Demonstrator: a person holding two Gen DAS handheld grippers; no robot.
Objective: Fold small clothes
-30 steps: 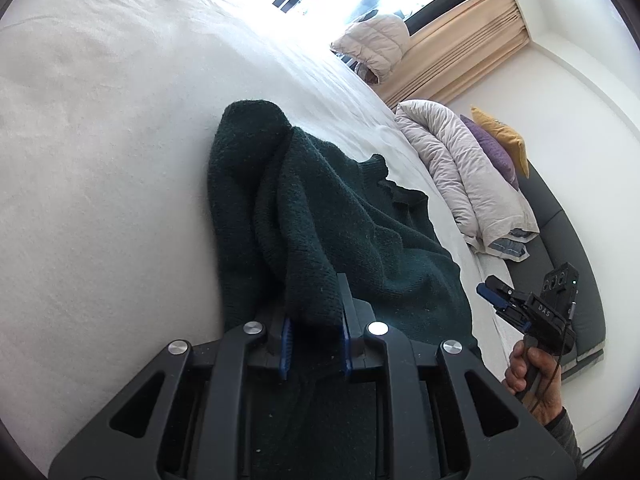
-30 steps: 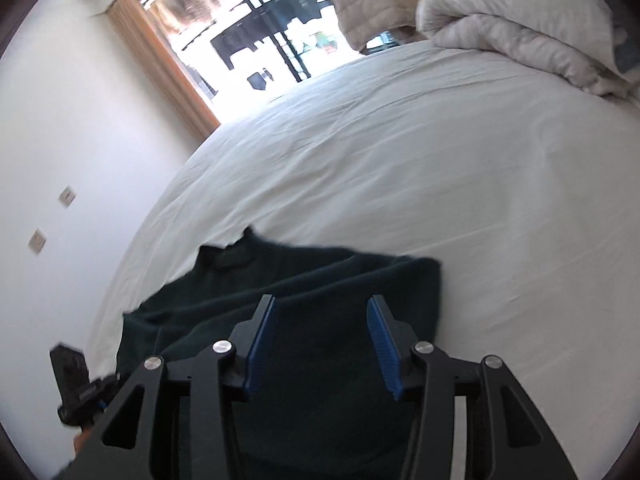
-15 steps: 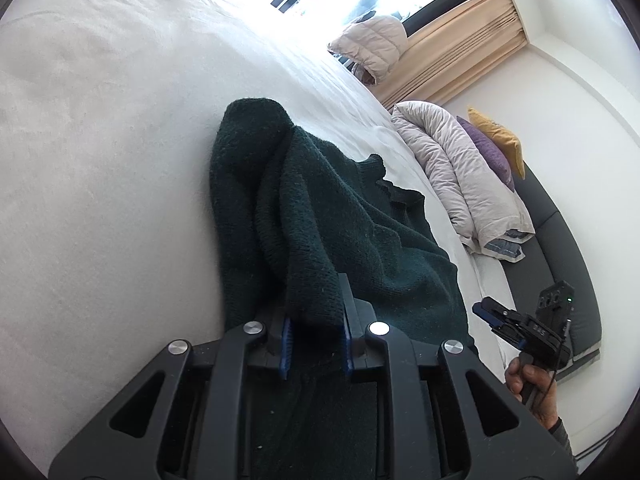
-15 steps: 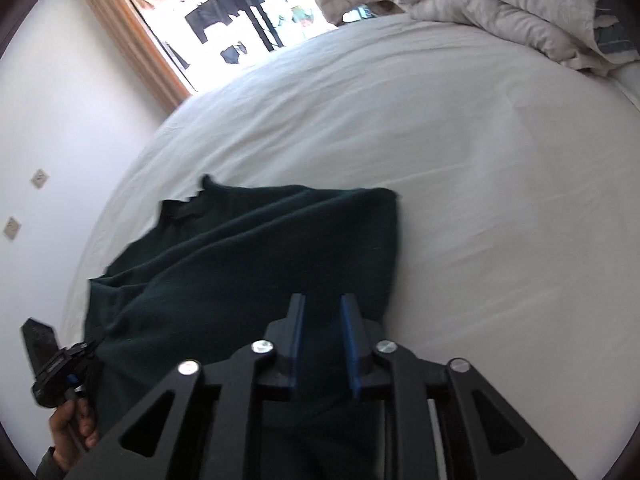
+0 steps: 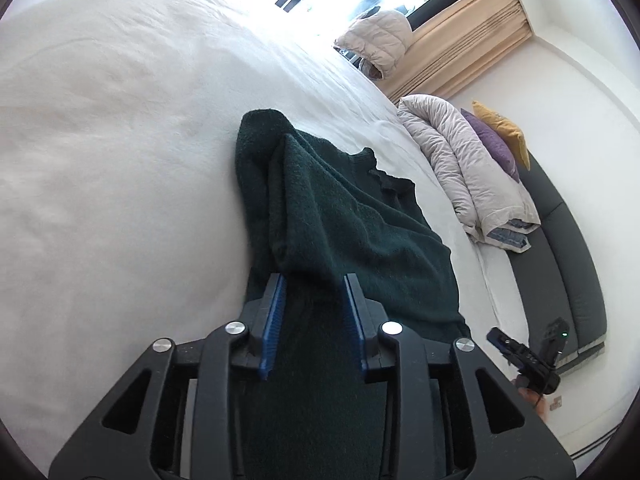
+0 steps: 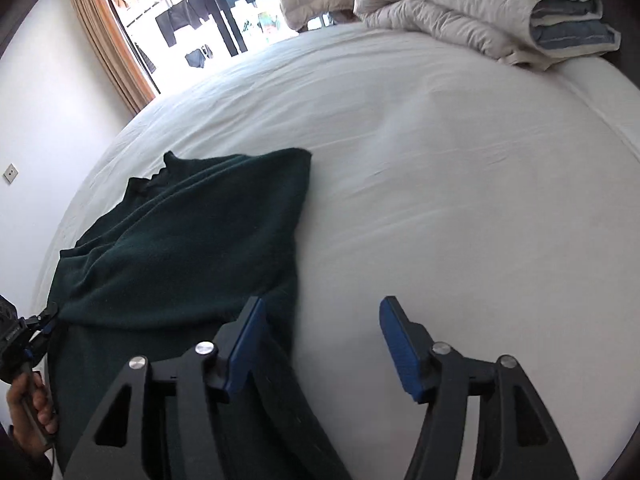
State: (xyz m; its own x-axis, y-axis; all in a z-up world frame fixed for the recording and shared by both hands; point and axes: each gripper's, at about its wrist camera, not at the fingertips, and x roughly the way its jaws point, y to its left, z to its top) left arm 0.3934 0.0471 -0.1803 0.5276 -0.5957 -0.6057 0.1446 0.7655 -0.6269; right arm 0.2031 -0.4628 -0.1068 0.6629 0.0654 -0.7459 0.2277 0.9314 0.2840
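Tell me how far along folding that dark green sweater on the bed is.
Done: one side of the dark green sweater already lies folded over its body on the white bed. In hand: nothing is gripped. The left gripper has just been opening, cloth between its pads but unpinched; the right gripper has also opened, beside the sweater's edge. Left: the sweater looks long and rumpled, so more folds probably remain.

White bed (image 6: 440, 200), rolled duvet (image 6: 460, 4), tan curtains (image 5: 468, 40), bright window (image 6: 224, 4) (possibly balcony door), white walls.
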